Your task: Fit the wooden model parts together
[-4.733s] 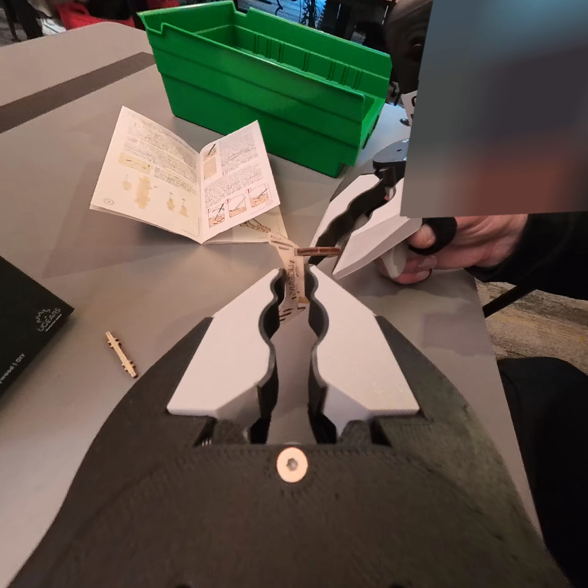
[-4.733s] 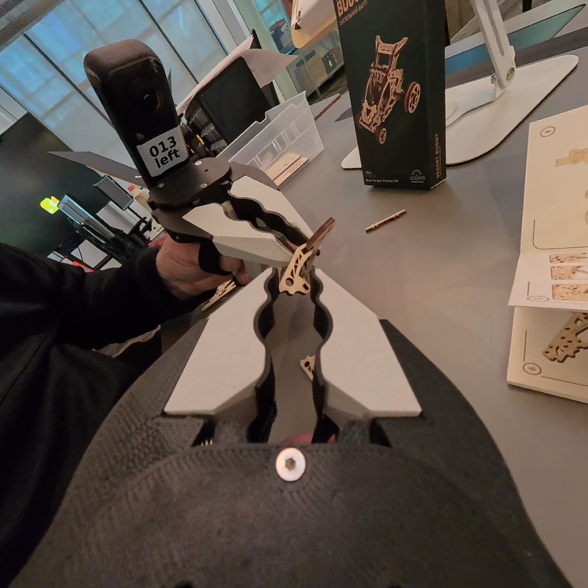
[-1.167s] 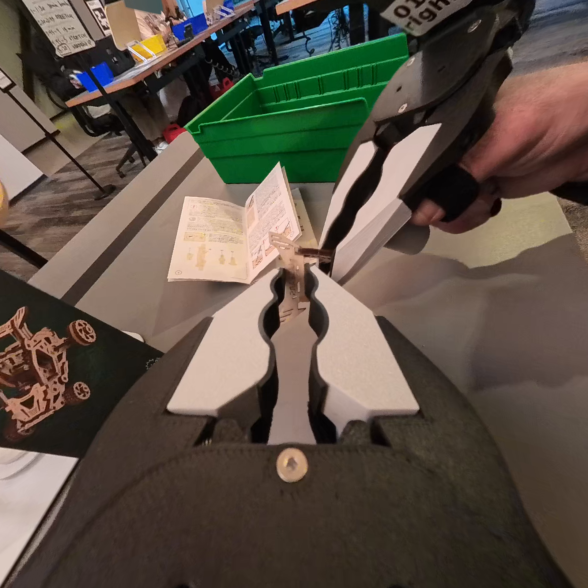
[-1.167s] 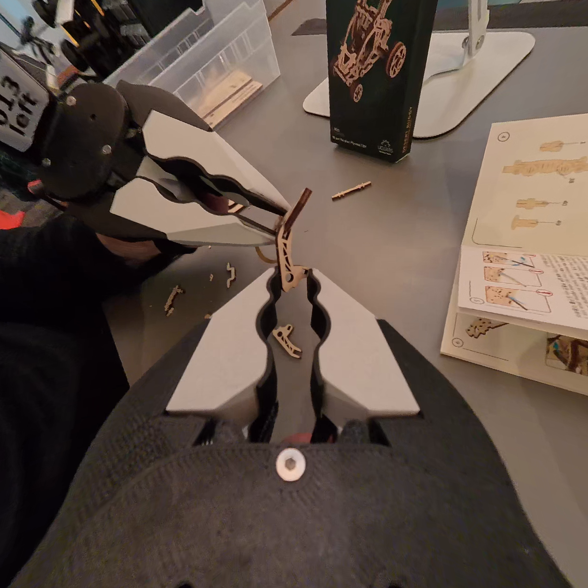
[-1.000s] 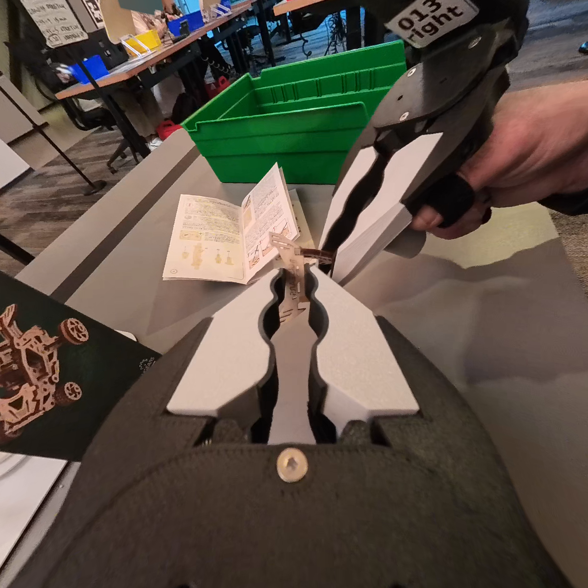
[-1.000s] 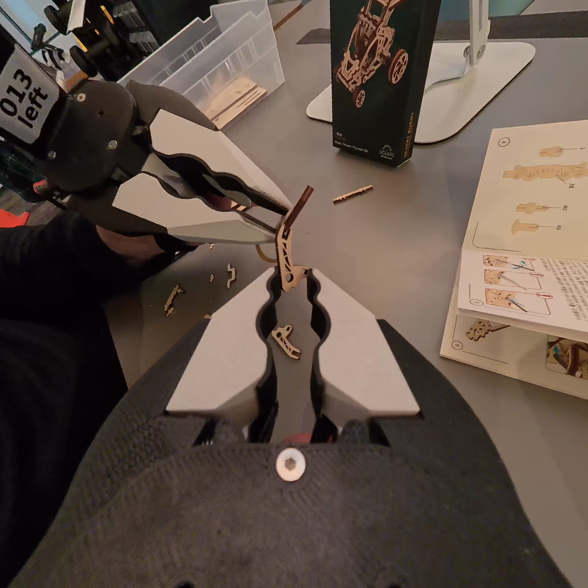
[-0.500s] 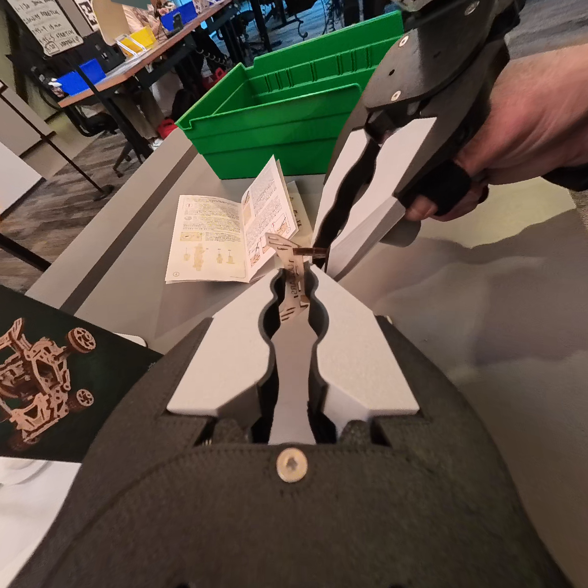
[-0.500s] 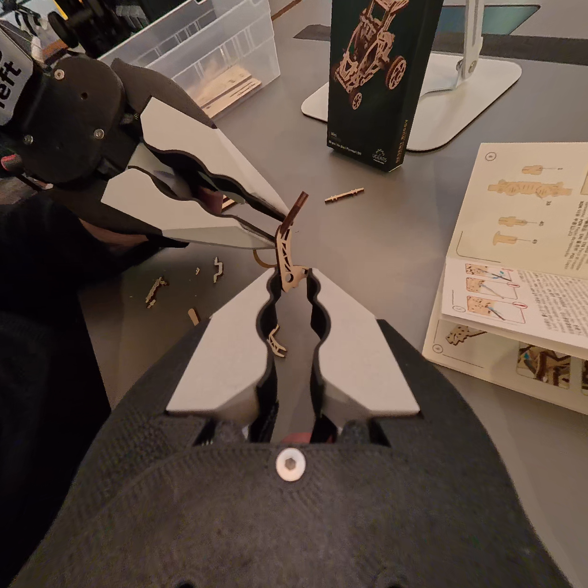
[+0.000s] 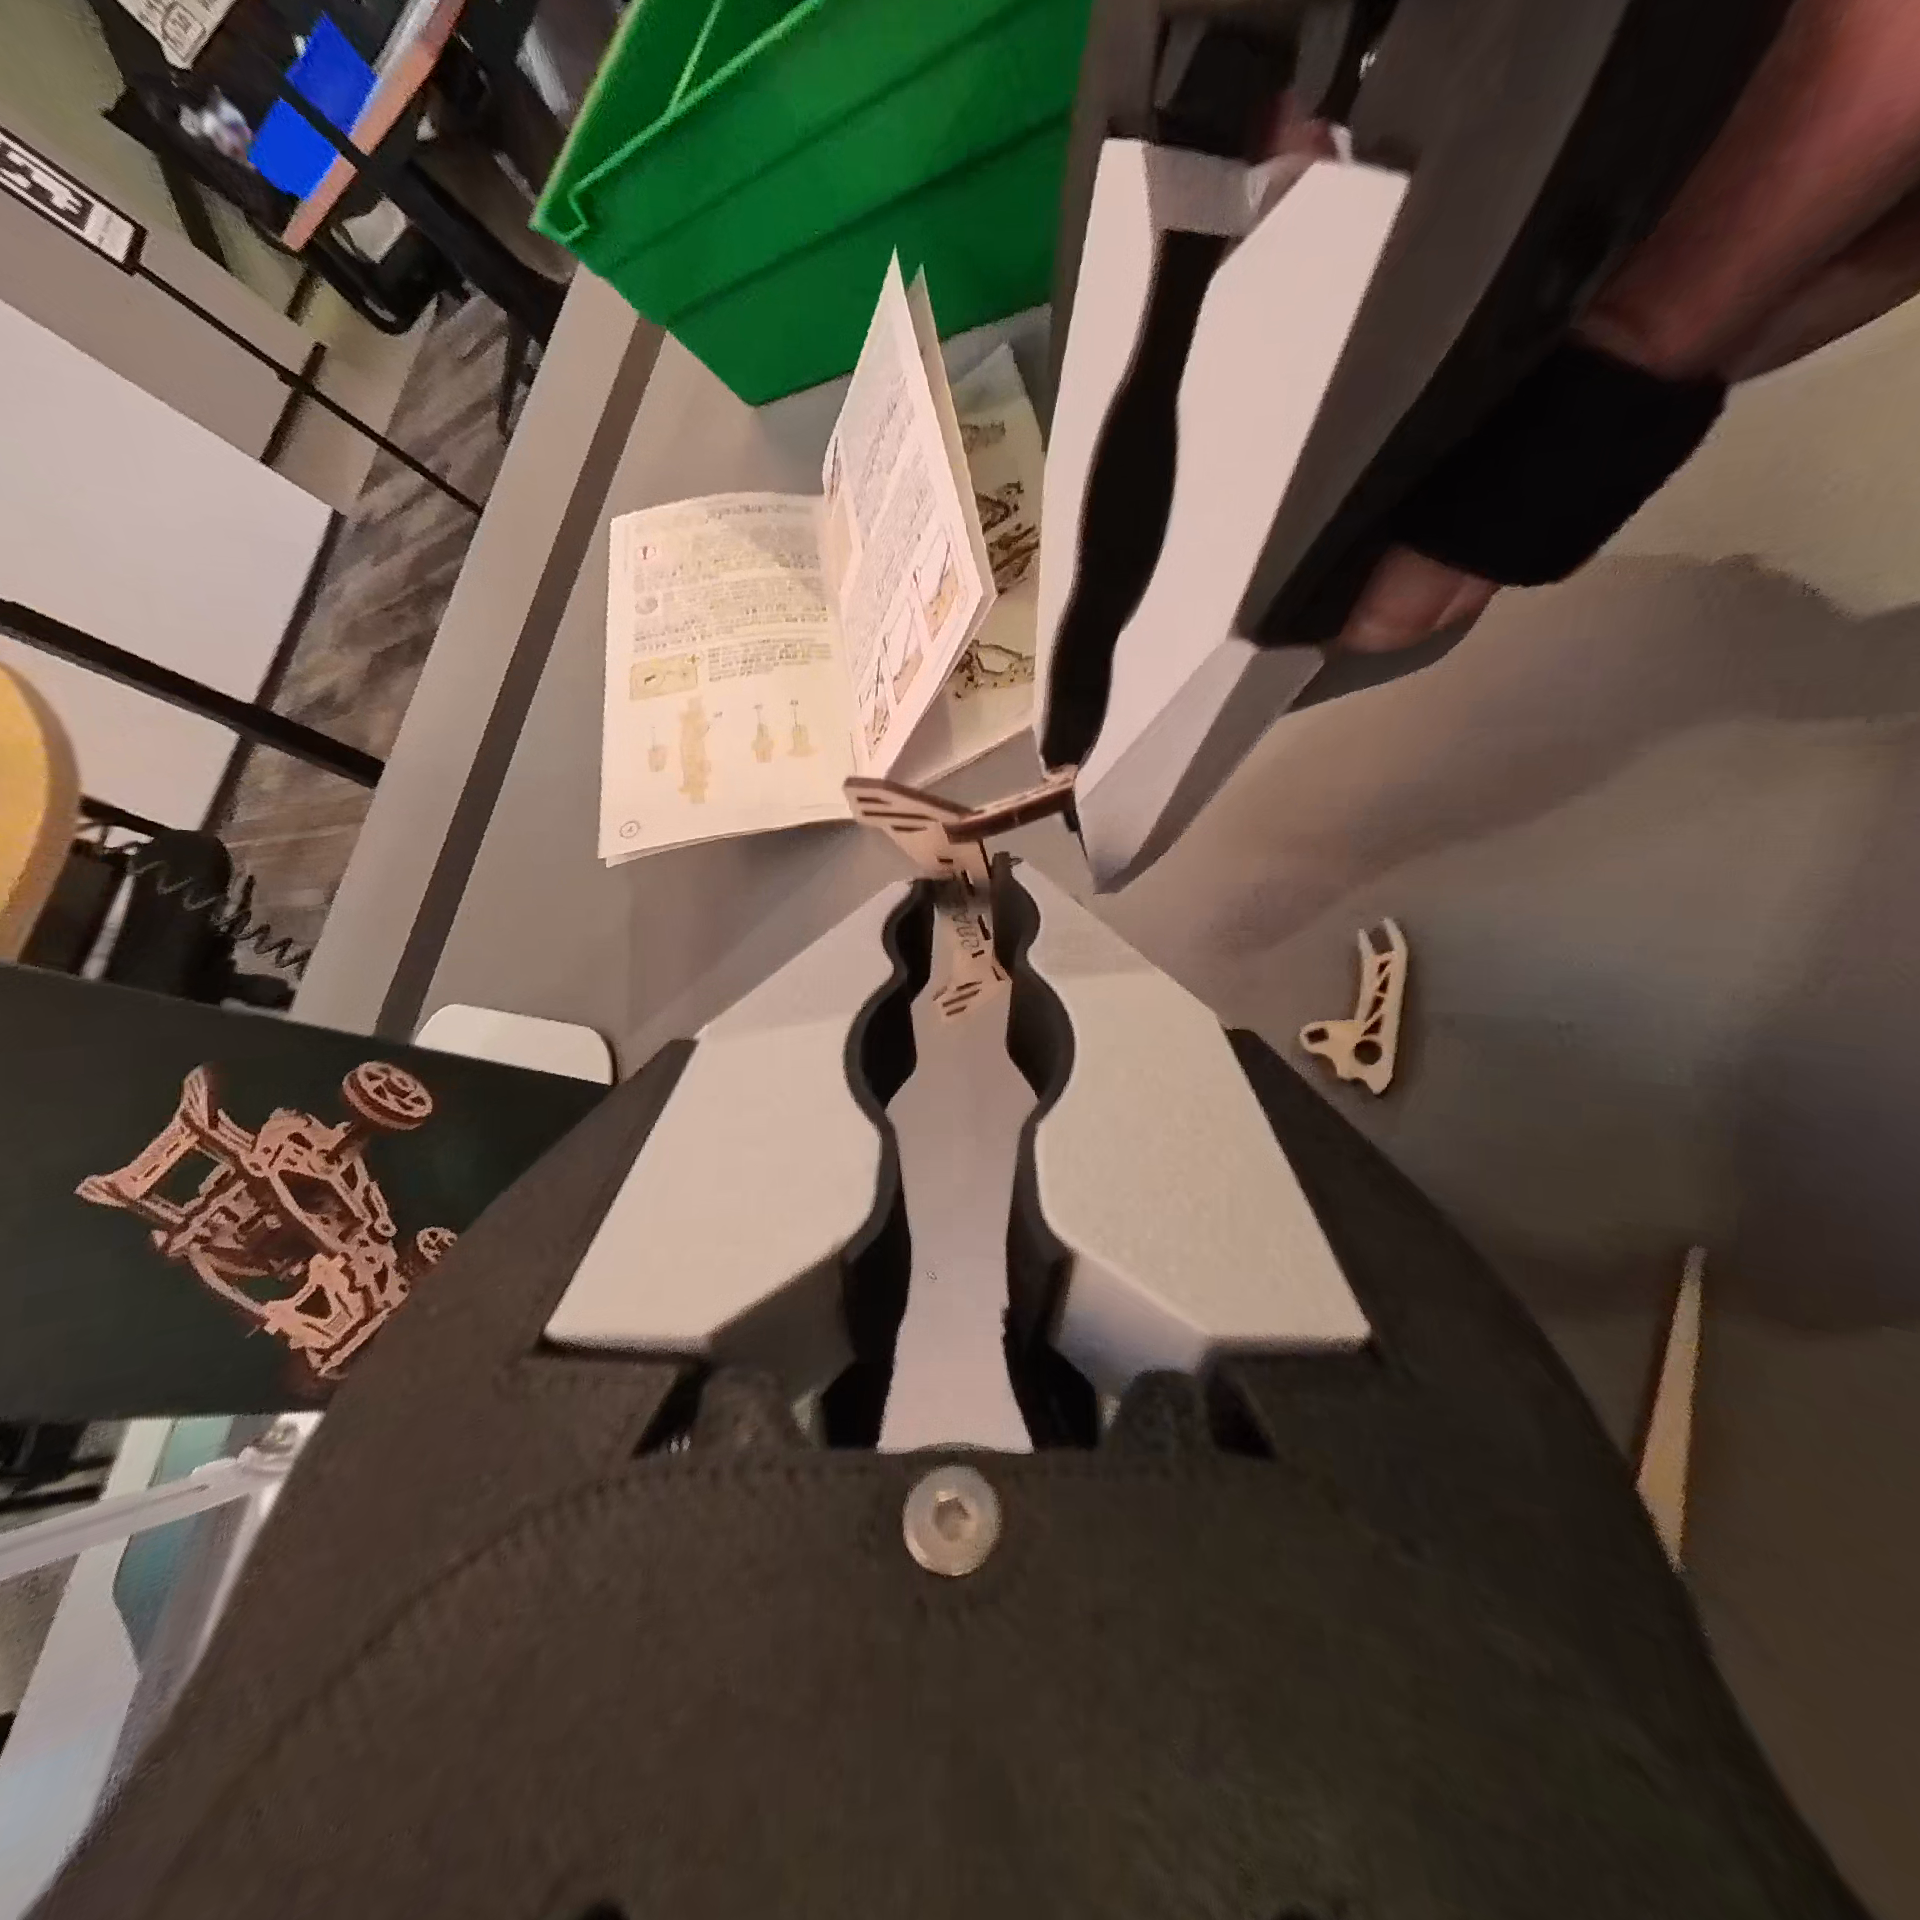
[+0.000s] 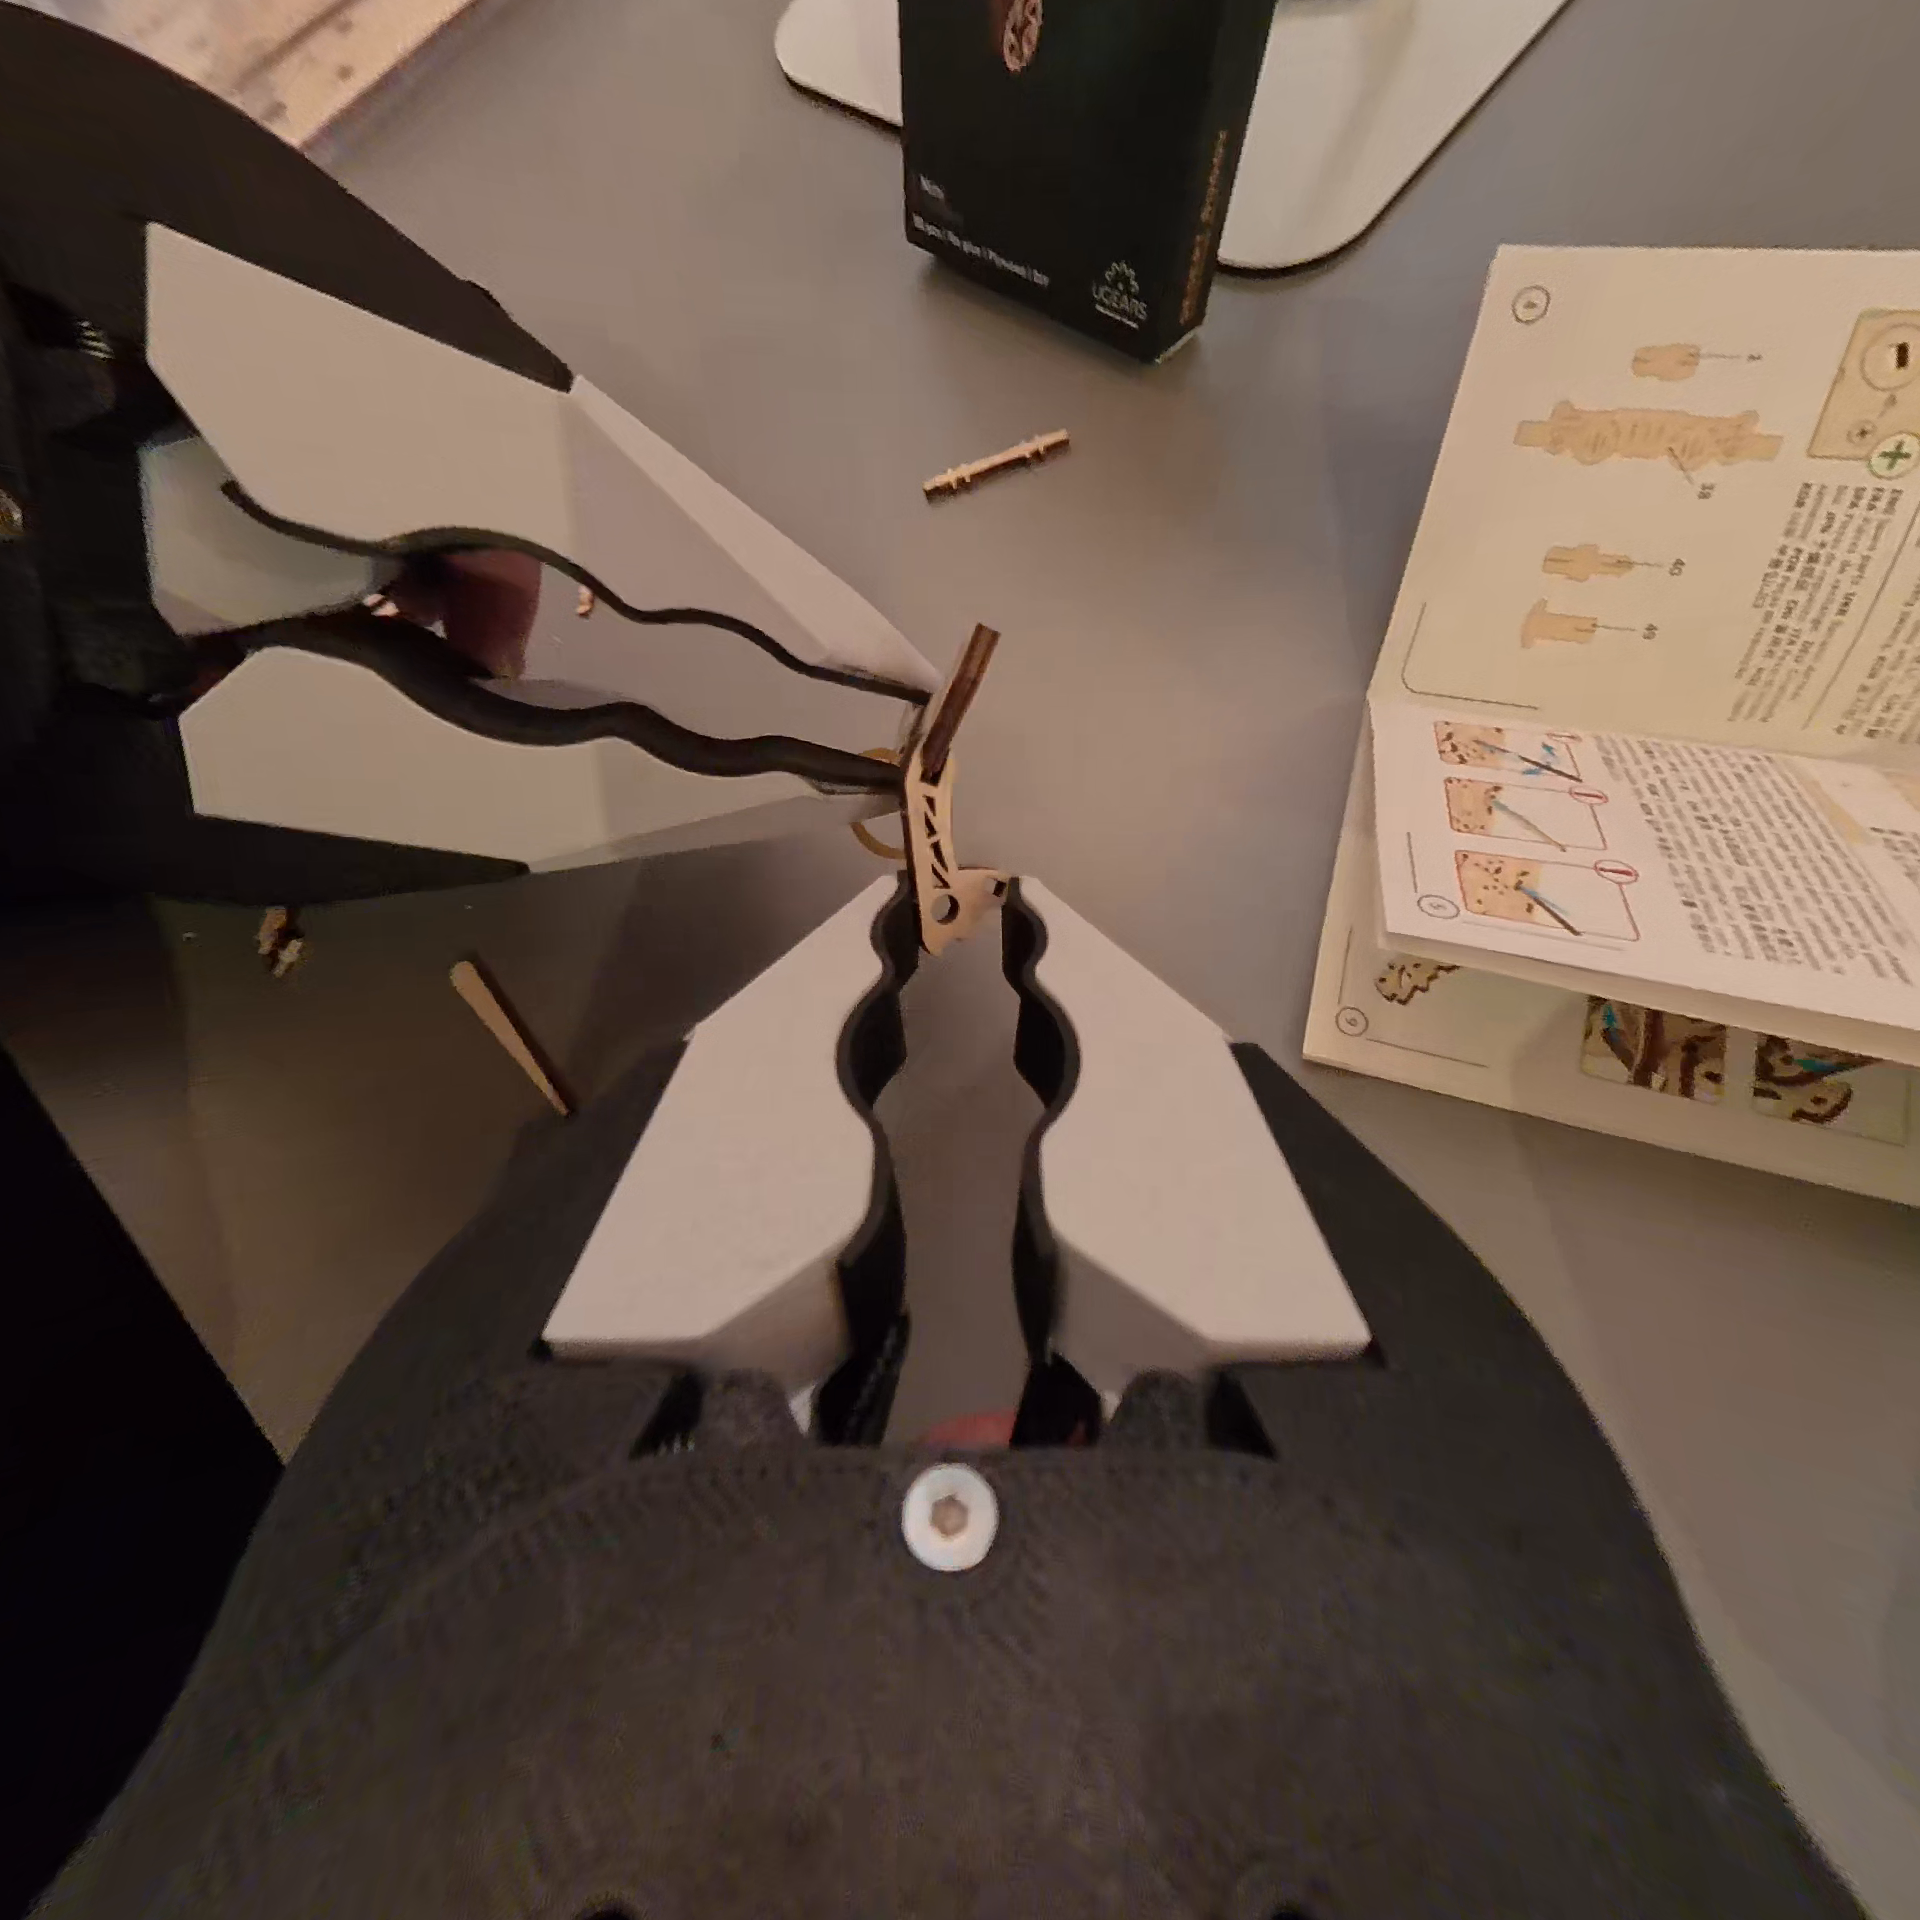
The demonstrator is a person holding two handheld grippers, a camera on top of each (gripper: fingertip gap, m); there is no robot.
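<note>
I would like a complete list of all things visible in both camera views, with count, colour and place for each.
Slotted wooden plate: one, pale, gripped in the left gripper's fingers.
Lattice wooden arm: one, pale, its base in the right gripper's fingers, its tip at the plate.
Loose lattice piece: one, pale, on the table right of the left gripper.
Notched wooden pin: one, pale, on the table before the box.
Wooden stick: one, pale, on the table at left.
Instruction booklet: one, cream, open, at right.
Kit box: one, dark, upright.
Bin: one, green, behind the booklet.
Table: one, grey.
Hand: one, holding the right gripper.
Left gripper; right gripper: grey fingers, black bodies.
</note>
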